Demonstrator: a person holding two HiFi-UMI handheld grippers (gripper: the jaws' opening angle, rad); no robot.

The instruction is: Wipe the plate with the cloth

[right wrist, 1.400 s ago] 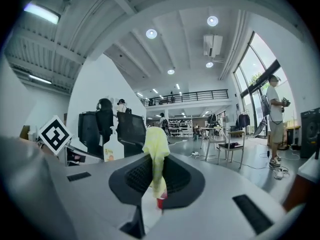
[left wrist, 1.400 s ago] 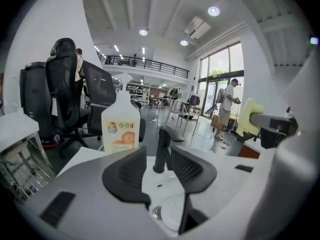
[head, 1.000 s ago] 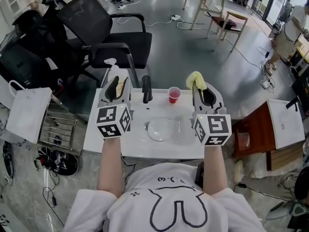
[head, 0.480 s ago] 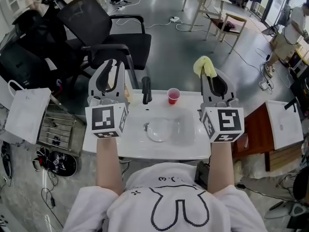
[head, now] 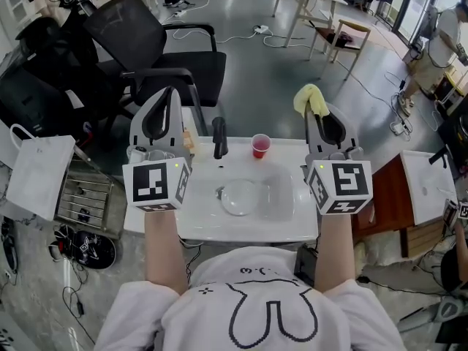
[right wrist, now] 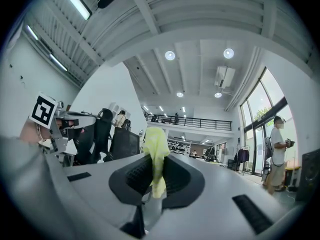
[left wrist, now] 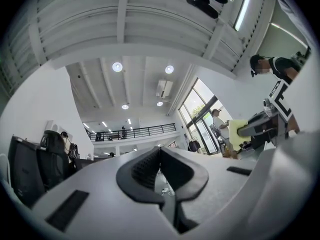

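Note:
A clear glass plate (head: 241, 196) lies in the middle of the white table (head: 205, 225). Both grippers are held up above the table and point level, away from the person. My right gripper (head: 313, 110) is shut on a yellow cloth (head: 308, 97), which sticks up from between its jaws; in the right gripper view the cloth (right wrist: 156, 149) hangs pinched in my right gripper (right wrist: 154, 159). My left gripper (head: 169, 97) stands over the table's left end, and in the left gripper view my left gripper (left wrist: 160, 154) has its jaws shut together with nothing between them.
A red cup (head: 259, 145) and a black upright object (head: 218, 136) stand at the table's far edge. A black office chair (head: 157, 46) is beyond the table, a white bag (head: 40, 174) at the left, a wooden side table (head: 387, 196) at the right. People stand far off.
Both grippers have risen from near the table's surface. The left gripper's jaws, open before, have closed. The cloth has stayed in the right gripper.

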